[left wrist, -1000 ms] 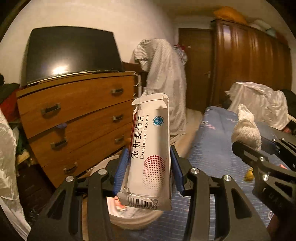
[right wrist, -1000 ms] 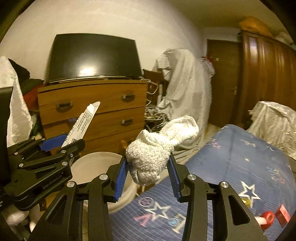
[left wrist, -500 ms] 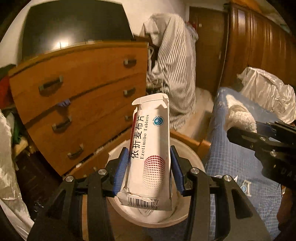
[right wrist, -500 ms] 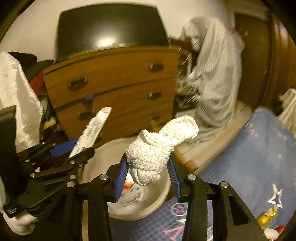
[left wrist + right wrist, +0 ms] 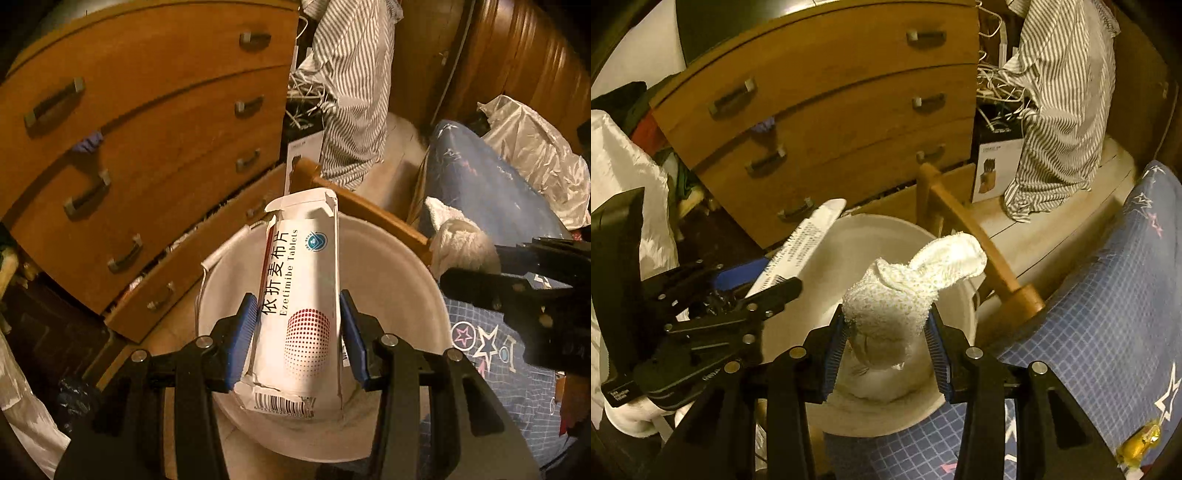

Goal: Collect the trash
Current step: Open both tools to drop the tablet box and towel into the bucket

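Note:
My left gripper (image 5: 299,332) is shut on a white tablet box (image 5: 299,295) printed with red dots and a barcode, held upright above a round white bucket (image 5: 399,280). My right gripper (image 5: 886,343) is shut on a crumpled white cloth wad (image 5: 905,291), also above the bucket (image 5: 886,421). In the right wrist view the left gripper (image 5: 753,280) comes in from the left with the box (image 5: 805,243) over the bucket's rim. In the left wrist view the right gripper's black arm enters from the right with the cloth (image 5: 458,240) beside the rim.
A wooden chest of drawers (image 5: 147,140) stands just behind the bucket. A wooden bed rail (image 5: 975,240) runs past its right side, beside a blue starred bedspread (image 5: 1108,314). A striped cloth (image 5: 1067,103) hangs farther back. A yellow wrapper (image 5: 1141,439) lies on the bed.
Both grippers have moved forward and tilted down, from facing the dresser and television to hanging over the white bucket. Each keeps its grip, on the box and on the cloth.

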Available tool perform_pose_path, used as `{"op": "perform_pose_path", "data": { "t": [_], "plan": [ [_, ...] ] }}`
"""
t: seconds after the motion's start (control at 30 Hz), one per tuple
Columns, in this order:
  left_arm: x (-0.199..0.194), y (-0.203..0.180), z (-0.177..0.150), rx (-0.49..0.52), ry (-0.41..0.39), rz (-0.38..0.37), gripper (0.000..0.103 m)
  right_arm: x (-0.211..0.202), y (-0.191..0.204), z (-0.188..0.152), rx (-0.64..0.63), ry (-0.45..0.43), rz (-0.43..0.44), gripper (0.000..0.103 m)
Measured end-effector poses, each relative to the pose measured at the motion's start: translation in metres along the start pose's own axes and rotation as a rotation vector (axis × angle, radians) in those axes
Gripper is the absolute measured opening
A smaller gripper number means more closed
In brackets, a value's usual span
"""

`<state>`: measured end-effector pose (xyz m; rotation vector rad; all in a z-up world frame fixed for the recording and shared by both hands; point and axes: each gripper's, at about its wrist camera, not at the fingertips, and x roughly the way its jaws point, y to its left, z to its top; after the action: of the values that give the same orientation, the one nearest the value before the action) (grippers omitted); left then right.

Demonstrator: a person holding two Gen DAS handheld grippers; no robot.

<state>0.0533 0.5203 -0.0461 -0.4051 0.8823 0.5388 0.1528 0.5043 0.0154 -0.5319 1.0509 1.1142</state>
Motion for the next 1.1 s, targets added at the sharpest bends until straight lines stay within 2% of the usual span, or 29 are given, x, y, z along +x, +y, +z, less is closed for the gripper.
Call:
{"op": "perform_pose_path", "data": {
  "t": [0.17,0.8,0.83,0.87,0.9,0.93,0.97,1.1],
  "plan": [
    [0.010,0.001,-0.005,0.005,0.022,0.004,0.043,0.015,-0.002,-0.003,0.004,0.021,0.004,0.043],
    [0.015,0.010,0.002,-0.014,0.022,-0.003,0.044,0.011,-0.012,-0.006,0.018,0.016,0.011,0.044],
    [0.016,0.011,0.002,-0.012,0.020,-0.001,0.045,0.011,-0.011,-0.006,0.016,0.017,0.011,0.044],
    [0.016,0.010,0.003,-0.009,0.019,0.001,0.045,0.010,-0.012,-0.006,0.016,0.016,0.015,0.048],
    [0.016,0.010,0.003,-0.008,0.020,0.005,0.050,0.010,-0.013,-0.006,0.021,0.012,0.019,0.057],
    [0.016,0.010,0.003,-0.008,0.022,0.015,0.054,0.008,-0.015,-0.005,0.032,0.003,0.034,0.061],
    [0.016,0.011,0.004,-0.012,0.019,0.022,0.063,0.006,-0.017,-0.005,0.039,-0.005,0.046,0.063],
    [0.017,0.016,0.006,-0.020,0.014,0.030,0.065,0.000,-0.027,-0.006,0.060,-0.023,0.053,0.063]
  ]
}}
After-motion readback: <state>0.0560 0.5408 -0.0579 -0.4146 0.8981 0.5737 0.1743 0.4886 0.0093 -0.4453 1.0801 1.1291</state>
